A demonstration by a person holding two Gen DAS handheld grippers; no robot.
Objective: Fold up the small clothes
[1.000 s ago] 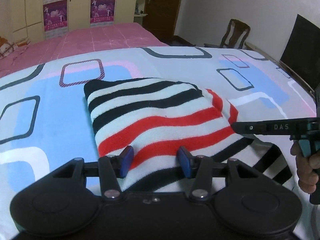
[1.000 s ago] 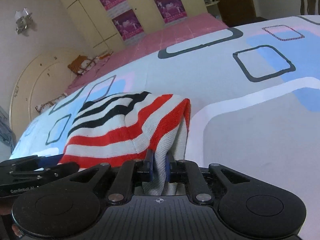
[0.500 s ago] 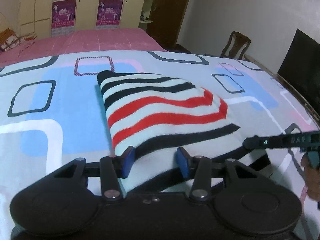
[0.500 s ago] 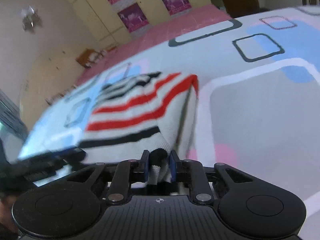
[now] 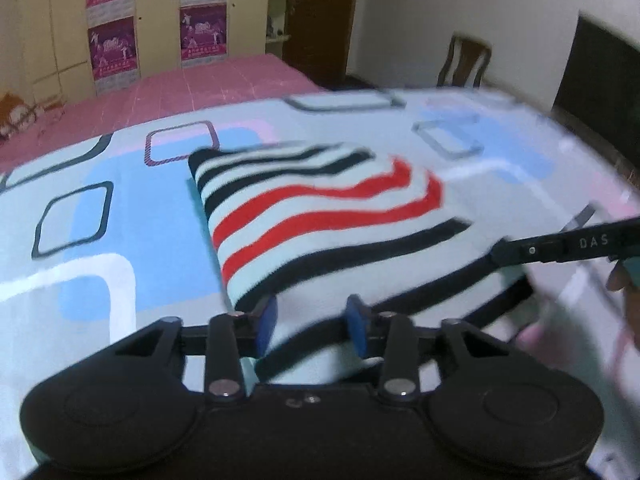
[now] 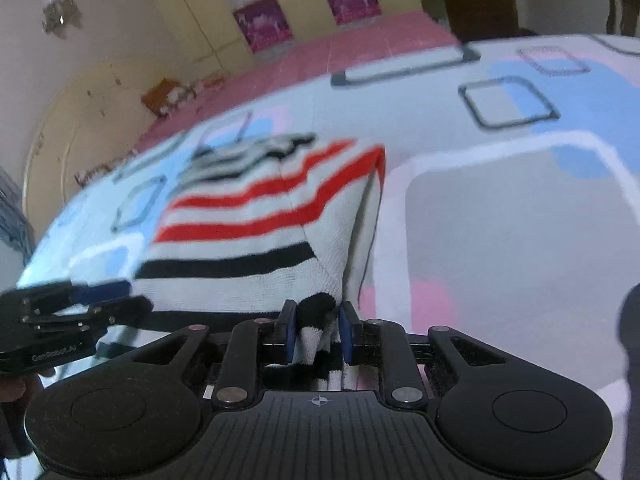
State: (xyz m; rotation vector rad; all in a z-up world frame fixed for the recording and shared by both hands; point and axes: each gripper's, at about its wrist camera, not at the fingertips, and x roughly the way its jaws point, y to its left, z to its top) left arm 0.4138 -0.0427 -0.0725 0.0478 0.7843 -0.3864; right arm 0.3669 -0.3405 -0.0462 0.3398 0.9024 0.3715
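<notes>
Left gripper [image 5: 310,322]: nearest item in its own view, blue fingers [image 5: 264,318] spread and closing, near hem of the striped garment [image 5: 320,216] lying in the gap, pads not pressing on it.

Right gripper [image 6: 318,334]: fingers [image 6: 289,330] narrowly parted, a bunched black-and-white fold of the garment [image 6: 256,220] clamped between them; also seen in the left view as a dark bar [image 5: 560,246] reaching to the garment's right edge, with part of a hand [image 5: 626,292] behind it.

Striped garment: knitted, white with black and red stripes, folded into a rough rectangle, lying on the bed [image 5: 100,240]; near corners at the two grippers, right edge lifted off the bedsheet toward the right gripper, far edge flat.

Bed: sheet printed with pale blue, pink and white rounded squares, spread under and all around the garment.

Pink bedspread [image 5: 200,88]: beyond the garment, on the far side of the patterned sheet.

Wooden chair [image 5: 466,62]: beyond the garment, to its far right, against the white wall.

Cream wardrobe [image 5: 60,40]: beyond the garment, behind the pink bedspread, with magenta posters [image 5: 202,32] on its doors.
</notes>
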